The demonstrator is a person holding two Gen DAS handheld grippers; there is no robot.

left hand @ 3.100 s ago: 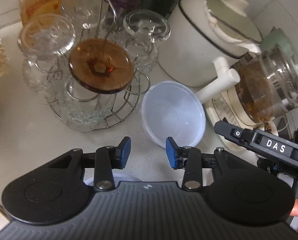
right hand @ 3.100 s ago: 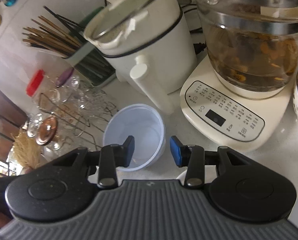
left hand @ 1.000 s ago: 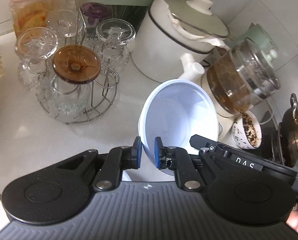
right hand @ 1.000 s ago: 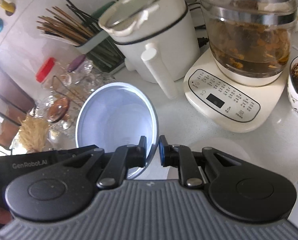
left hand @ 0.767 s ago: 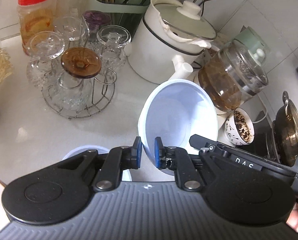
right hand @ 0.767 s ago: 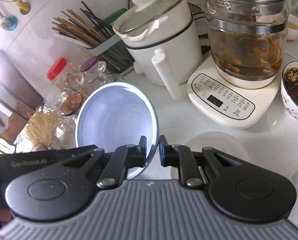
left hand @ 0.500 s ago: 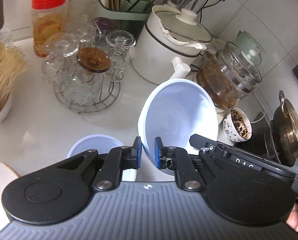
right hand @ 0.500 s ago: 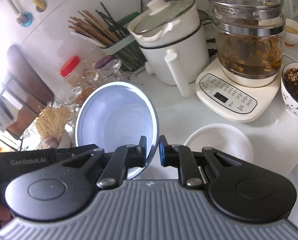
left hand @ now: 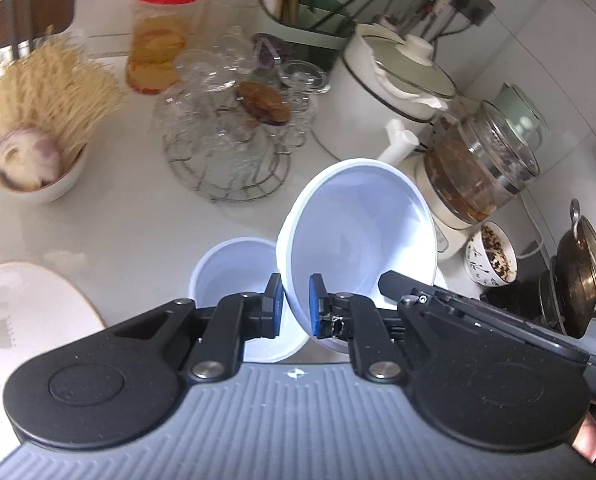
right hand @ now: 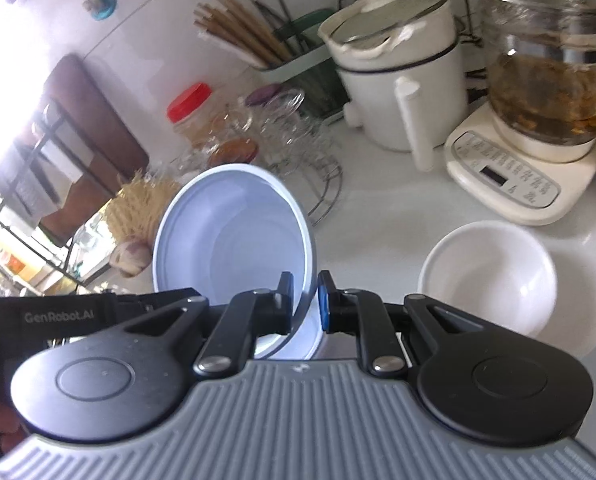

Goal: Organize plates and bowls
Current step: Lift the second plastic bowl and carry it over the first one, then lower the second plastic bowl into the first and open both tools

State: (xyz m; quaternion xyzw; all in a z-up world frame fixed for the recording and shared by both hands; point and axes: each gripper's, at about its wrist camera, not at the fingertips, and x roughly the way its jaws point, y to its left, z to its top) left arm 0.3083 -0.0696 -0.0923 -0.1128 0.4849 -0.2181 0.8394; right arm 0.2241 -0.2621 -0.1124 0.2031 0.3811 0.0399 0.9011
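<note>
Item 1. Pale blue plastic bowl (left hand: 358, 236): lifted off the tabletop (left hand: 130, 232), tilted with its mouth toward both cameras. My left gripper (left hand: 294, 306) is clamped on the near rim, one pad outside the wall and one inside; my right gripper (right hand: 305, 304) pinches the same bowl on another part of its rim. I judge the two-point hold is there to keep a light, flexible wall from twisting while carried.

Item 2. Second pale blue bowl (left hand: 234, 268): upright on the tabletop, just beside and below the held one in the left wrist view. Same shape, so likely the nesting target; the held bowl would need levelling first.

Item 3. White ceramic bowl (right hand: 488, 276): upright, empty, on the tabletop to the right in the right wrist view, apart from the blue pair.

Item 4. Patterned plate (left hand: 22, 312): flat at the left edge, partly out of frame.

Item 5. Surroundings, not to be disturbed: wire rack of glasses (left hand: 226, 148), white electric pot (right hand: 398, 76), glass kettle with tea (right hand: 546, 76), bowl of noodles and onion (left hand: 38, 152). The rack and the pot stand behind the bowls.
</note>
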